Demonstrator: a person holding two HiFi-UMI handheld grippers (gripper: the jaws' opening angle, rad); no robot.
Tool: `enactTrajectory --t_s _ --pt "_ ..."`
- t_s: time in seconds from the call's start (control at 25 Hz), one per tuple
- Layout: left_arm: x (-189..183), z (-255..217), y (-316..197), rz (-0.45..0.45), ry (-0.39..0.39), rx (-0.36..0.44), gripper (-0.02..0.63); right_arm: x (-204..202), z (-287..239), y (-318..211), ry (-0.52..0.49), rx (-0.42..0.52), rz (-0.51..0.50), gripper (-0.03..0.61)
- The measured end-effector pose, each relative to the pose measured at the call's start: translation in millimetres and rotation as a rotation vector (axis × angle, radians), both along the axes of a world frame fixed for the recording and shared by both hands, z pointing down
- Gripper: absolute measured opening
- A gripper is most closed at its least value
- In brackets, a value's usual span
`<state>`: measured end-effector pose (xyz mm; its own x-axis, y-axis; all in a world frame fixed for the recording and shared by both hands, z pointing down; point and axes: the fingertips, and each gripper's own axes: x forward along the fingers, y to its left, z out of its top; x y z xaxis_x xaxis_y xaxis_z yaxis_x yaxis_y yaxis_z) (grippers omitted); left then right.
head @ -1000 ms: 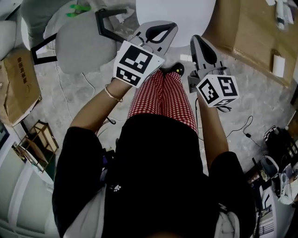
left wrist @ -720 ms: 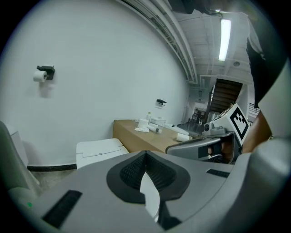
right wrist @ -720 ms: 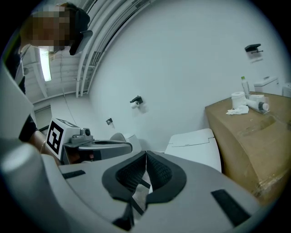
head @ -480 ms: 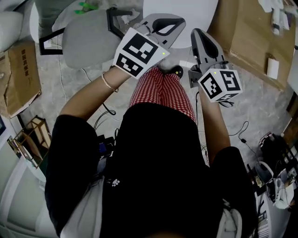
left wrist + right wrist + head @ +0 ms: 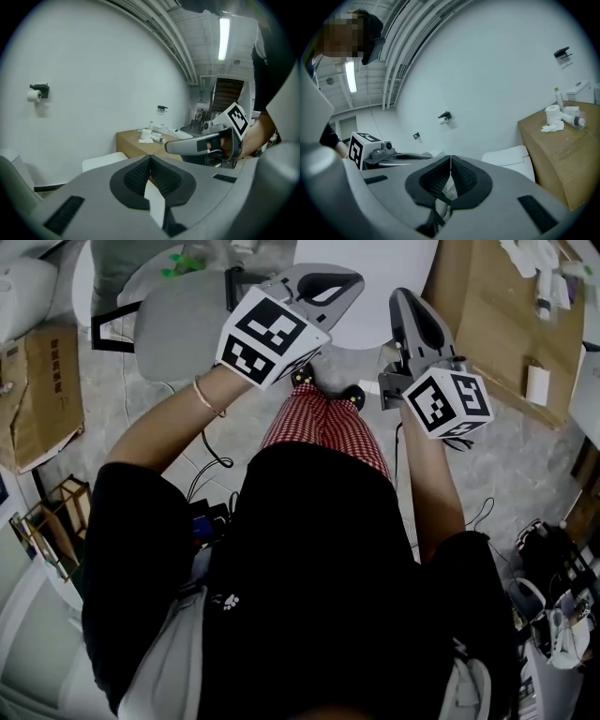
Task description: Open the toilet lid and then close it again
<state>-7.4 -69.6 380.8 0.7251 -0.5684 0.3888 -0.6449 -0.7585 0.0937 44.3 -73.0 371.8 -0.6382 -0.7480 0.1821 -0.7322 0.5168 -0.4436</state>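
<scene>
Left claw [image 5: 349,282] closed on nothing, pads pressed flat together in its own view; right claw [image 5: 402,300] likewise closed and empty. Both carried forward over the past second: earlier short of the white toilet lid [image 5: 375,263], now with the left tip overlapping its near edge in the head view and the right tip just beside that edge. Red-checked trousers [image 5: 323,427] also nearer the bowl, so a step forward, by the look of it. Lid apparently down and flat; no contact visible in any view. Toilet straight ahead, between grey chair [image 5: 178,324] on the left and brown counter [image 5: 497,296] on the right. Judged stage: approach only, opening not yet begun. Next probably a tip hooked under the lid's front rim, or claws parted to pinch it.
</scene>
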Motion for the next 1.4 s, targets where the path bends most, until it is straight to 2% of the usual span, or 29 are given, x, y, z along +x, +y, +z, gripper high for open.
enactTrajectory --t_s 0.24,0.52,0.92,1.08,1.4 --pt "-15.2 -20.5 -1.2 -0.022 -0.019 0.017 0.005 -12.1 -23.5 -0.4 -0.005 0.039 -0.049 0.021" --pt "-16.0 -43.0 3.6 0.031 -0.049 0.045 0.005 -21.0 -46.3 0.1 -0.005 0.085 -0.081 0.021" --pt "-25.4 -73.6 1.7 -0.007 -0.030 0.080 0.005 -36.4 -81.2 1.7 -0.011 0.144 -0.141 0.021" --pt "-27.9 -88.4 -0.1 -0.027 -0.005 0.098 0.005 -34.7 -90.5 -0.9 0.037 0.160 -0.147 0.021" --pt "-18.6 -112.0 -0.4 -0.010 -0.052 0.188 0.005 -20.0 -123.2 -4.0 0.037 0.227 -0.132 0.021"
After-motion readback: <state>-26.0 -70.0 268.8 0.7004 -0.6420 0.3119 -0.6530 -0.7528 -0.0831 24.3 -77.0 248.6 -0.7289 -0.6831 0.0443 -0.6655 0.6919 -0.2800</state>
